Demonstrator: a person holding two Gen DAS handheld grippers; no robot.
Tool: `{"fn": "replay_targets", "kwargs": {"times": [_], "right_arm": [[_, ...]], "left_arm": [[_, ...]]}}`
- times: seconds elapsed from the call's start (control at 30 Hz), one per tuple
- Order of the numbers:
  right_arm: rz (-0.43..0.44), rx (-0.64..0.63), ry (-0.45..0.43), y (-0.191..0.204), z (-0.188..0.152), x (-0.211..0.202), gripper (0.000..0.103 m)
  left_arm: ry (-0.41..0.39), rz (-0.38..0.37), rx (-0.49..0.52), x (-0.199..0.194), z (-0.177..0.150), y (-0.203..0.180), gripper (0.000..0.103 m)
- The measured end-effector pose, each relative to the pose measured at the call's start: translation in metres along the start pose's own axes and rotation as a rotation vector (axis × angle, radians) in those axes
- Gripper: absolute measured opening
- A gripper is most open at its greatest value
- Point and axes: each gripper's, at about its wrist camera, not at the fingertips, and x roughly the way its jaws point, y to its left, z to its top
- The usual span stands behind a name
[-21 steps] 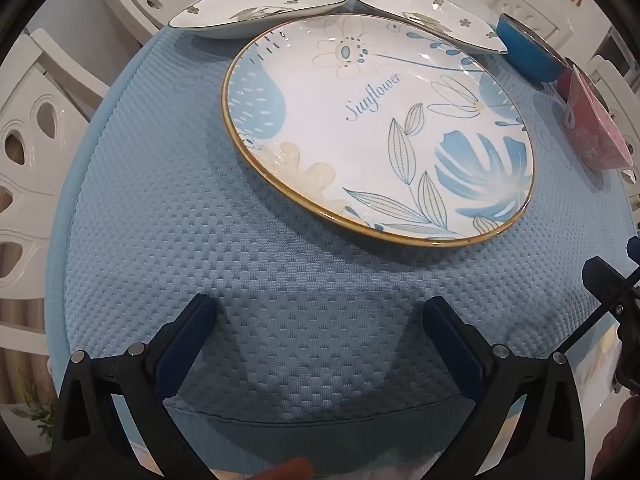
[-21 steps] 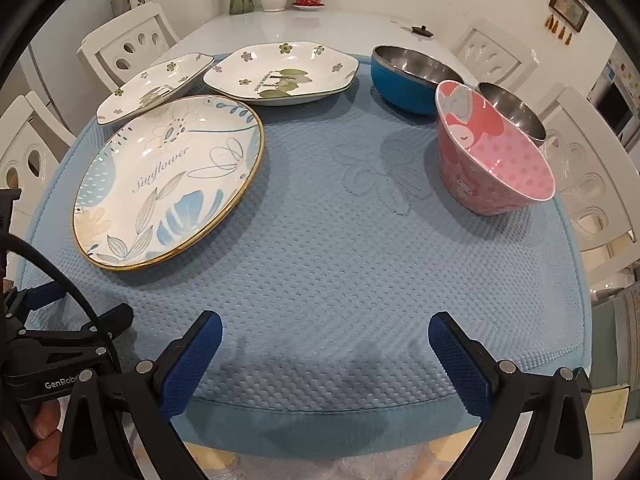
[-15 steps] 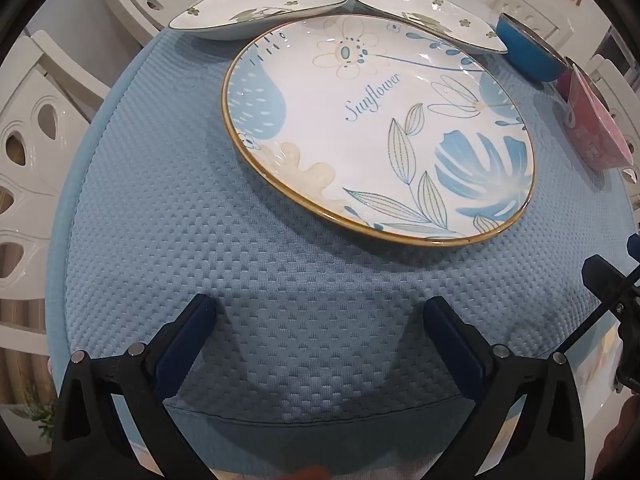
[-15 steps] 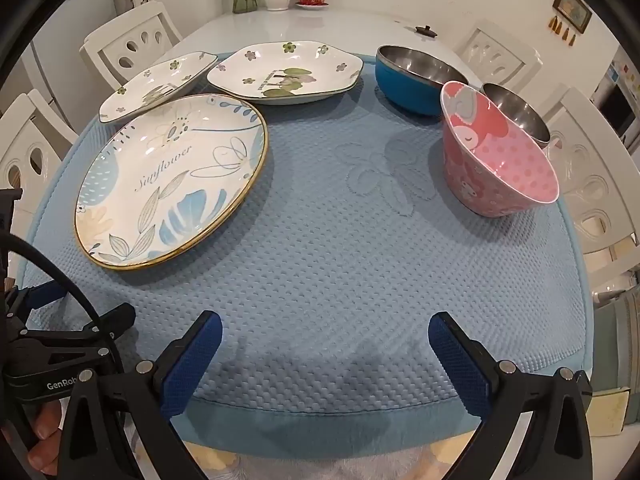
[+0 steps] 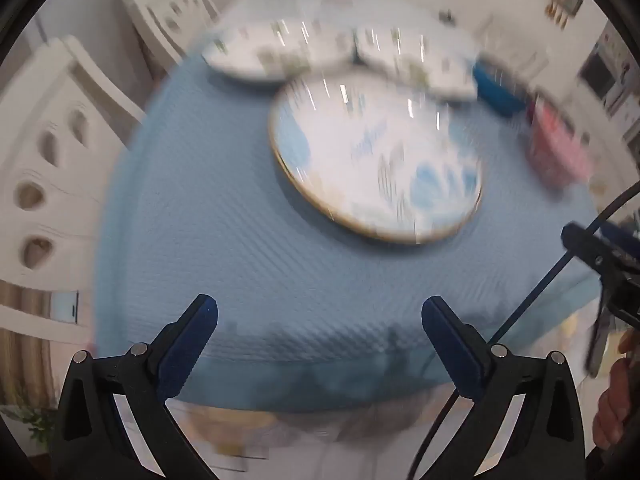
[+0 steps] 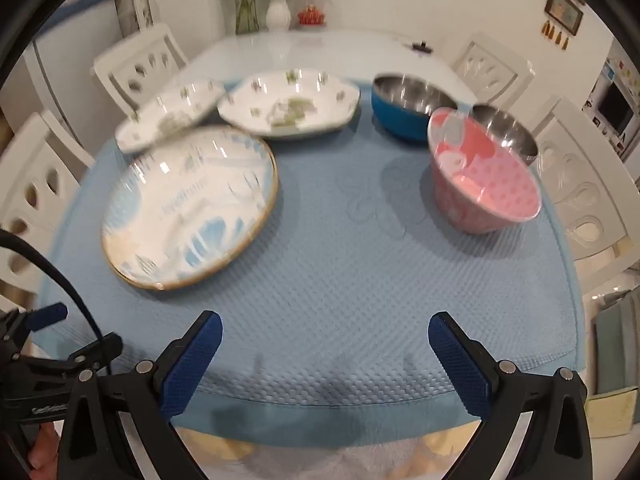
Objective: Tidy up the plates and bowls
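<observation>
A large round blue-leaf plate (image 6: pixel 188 208) with a gold rim lies on the blue mat (image 6: pixel 340 280); it also shows blurred in the left wrist view (image 5: pixel 376 160). Behind it lie two white flowered plates (image 6: pixel 172 114) (image 6: pixel 290 106). A blue bowl (image 6: pixel 408 108), a steel bowl (image 6: pixel 506 136) and a pink bowl (image 6: pixel 486 176) stand at the right. My left gripper (image 5: pixel 320 334) is open and empty over the mat's near edge. My right gripper (image 6: pixel 326 348) is open and empty over the near edge too.
White chairs (image 6: pixel 40 184) (image 6: pixel 580 184) stand around the table. The white tabletop (image 6: pixel 320 52) extends behind the mat, with a vase (image 6: pixel 278 12) at its far end. The left gripper's body (image 6: pixel 40 364) shows at the lower left of the right wrist view.
Both grippers have pulled back and risen from the table; the plates and bowls look smaller and farther. The left wrist view is motion-blurred. No dish has moved.
</observation>
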Motion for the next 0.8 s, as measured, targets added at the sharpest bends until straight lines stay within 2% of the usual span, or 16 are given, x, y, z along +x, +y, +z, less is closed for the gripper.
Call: {"fn": "replay_targets", "kwargs": {"times": [0.13,0.23,0.27,0.33,0.4,0.53,0.63,0.77,0.8], "right_arm": [[0.043,0.023,-0.077,0.007,0.019,-0.032,0.103],[0.068,0.018,-0.117,0.017,0.032,-0.051,0.097],[0.061,0.015,-0.124,0.021,0.036,-0.056,0.09],[0.057,0.023,-0.132,0.026,0.042,-0.063,0.086],[0.088,0.038,-0.122,0.025,0.044,-0.064,0.084],[0.113,0.048,-0.09,0.022,0.052,-0.053,0.079],[0.137,0.047,-0.048,0.018,0.06,-0.035,0.077],[0.198,0.073,0.032,0.013,0.07,0.006,0.077],[0.201,0.076,0.049,0.012,0.072,0.016,0.074]], "left_arm": [[-0.153,0.085,-0.018,-0.044,0.03,0.018,0.102],[-0.21,0.067,-0.024,-0.06,0.049,0.035,0.102],[-0.212,0.043,-0.033,-0.062,0.055,0.041,0.102],[-0.2,-0.006,-0.044,-0.063,0.064,0.046,0.102],[-0.179,-0.053,-0.044,-0.058,0.075,0.048,0.101],[-0.166,-0.102,-0.034,-0.043,0.075,0.031,0.101],[-0.131,-0.119,-0.043,-0.026,0.078,0.025,0.1],[-0.041,-0.156,-0.093,0.01,0.087,0.029,0.096],[-0.023,-0.159,-0.097,0.019,0.089,0.03,0.096]]}}
